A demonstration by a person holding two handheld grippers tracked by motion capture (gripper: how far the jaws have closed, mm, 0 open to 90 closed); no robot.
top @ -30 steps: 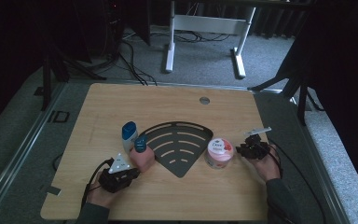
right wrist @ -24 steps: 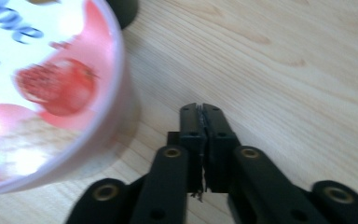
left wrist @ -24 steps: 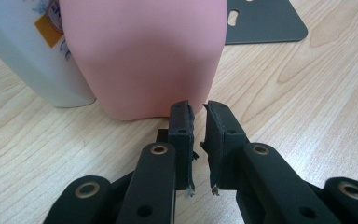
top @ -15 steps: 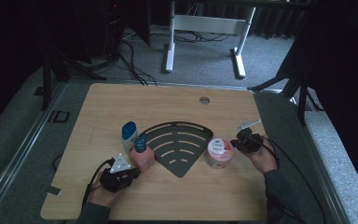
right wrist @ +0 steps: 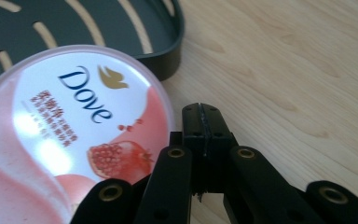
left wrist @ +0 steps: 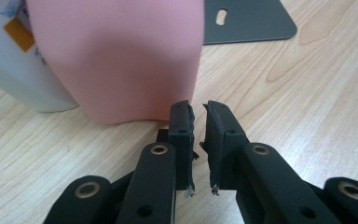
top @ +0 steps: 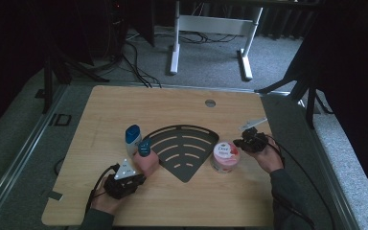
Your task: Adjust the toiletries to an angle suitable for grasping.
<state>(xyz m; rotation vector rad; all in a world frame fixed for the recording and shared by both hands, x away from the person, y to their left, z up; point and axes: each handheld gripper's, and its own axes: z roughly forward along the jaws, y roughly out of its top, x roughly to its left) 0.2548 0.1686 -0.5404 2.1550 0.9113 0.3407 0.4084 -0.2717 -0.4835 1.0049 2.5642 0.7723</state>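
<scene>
On the wooden table [top: 182, 110], the right gripper [top: 244, 142] lay at about four o'clock from the table's centre, just beside the pink Dove jar [top: 224, 156]. In the right gripper view its jaws were pressed flat together with nothing between them, the right gripper [right wrist: 204, 122] tips just off the Dove jar [right wrist: 70, 130] lid, at about three o'clock of it. The jar stood on the bare wood, touching or nearly touching the right edge of the black slotted tray [top: 184, 148]. The left gripper [top: 133, 178] sat at about seven o'clock from the centre, behind a pink bottle [top: 146, 158] and a white bottle with a blue cap [top: 132, 139]. In the left gripper view its jaws stood slightly apart and empty, the pink bottle [left wrist: 121, 56] just ahead at eleven o'clock.
</scene>
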